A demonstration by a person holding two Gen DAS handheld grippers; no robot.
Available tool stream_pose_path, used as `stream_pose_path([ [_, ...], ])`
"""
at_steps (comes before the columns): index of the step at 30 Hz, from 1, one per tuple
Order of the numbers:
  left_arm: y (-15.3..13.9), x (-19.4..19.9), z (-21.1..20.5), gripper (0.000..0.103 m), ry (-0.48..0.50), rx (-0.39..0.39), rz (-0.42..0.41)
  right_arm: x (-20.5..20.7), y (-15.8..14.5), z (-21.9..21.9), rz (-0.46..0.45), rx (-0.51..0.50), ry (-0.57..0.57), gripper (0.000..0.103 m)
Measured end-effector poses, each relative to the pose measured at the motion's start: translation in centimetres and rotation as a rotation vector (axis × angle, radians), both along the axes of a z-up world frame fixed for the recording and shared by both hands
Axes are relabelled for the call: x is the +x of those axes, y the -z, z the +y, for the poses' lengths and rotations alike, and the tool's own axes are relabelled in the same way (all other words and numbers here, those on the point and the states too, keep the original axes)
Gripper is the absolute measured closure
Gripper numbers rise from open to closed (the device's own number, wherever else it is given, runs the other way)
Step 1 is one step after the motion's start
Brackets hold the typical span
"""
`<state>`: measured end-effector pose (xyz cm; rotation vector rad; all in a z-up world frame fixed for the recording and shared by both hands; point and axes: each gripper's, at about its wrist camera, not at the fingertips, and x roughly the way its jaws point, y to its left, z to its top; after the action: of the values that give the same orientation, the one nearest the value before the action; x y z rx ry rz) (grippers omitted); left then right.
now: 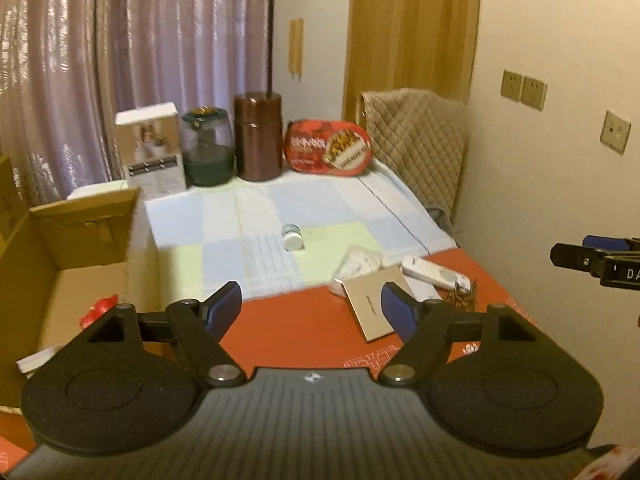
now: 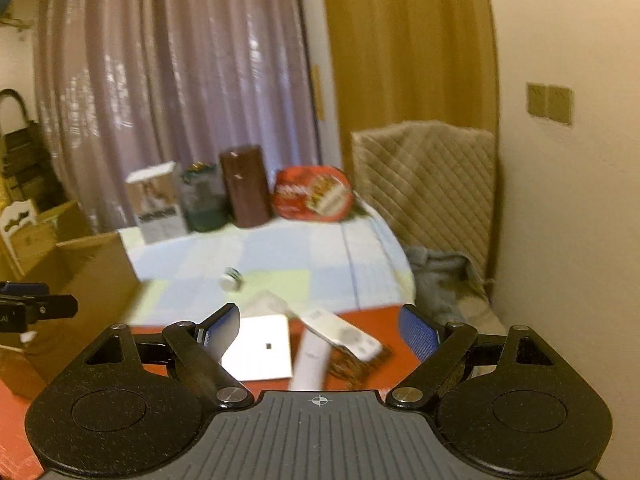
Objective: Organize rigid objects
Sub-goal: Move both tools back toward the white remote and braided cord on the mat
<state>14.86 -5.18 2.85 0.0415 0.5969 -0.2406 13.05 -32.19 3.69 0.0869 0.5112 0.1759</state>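
Only "DA" reads on the right tongs point(image 1: 592, 258).

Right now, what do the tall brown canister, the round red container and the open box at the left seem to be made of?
Tall brown canister: glossy, probably plastic or lacquered metal; highlights run down its side.
Round red container: likely printed tin; smooth sheen, but blur leaves it open.
Open box: plain corrugated cardboard, matte brown with folded flaps.

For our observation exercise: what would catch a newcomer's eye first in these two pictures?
Probably the row at the table's far edge before the curtain: a white box, a glass jar, a tall brown canister and a red tin. Nearer, a small white bottle lies alone on the checked cloth.
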Motion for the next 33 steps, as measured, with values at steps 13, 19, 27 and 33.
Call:
stream_pose_path([
  [13,7.2,4.0,-2.5,0.027,0.037,0.038,0.073,3.9,7.2,-1.2,0.110,0.004,0.016,0.020],
  [19,9.7,6.3,-3.0,0.027,0.044,0.034,0.087,7.2,10.0,-0.3,0.146,0.000,0.016,0.020],
  [27,11.6,8.3,-3.0,0.027,0.050,0.016,0.106,10.8,12.9,0.9,0.166,-0.022,0.078,0.020],
  [33,12.3,8.8,-3.0,0.027,0.050,-0.001,0.121,12.6,14.3,0.9,0.191,0.012,0.154,0.033],
])
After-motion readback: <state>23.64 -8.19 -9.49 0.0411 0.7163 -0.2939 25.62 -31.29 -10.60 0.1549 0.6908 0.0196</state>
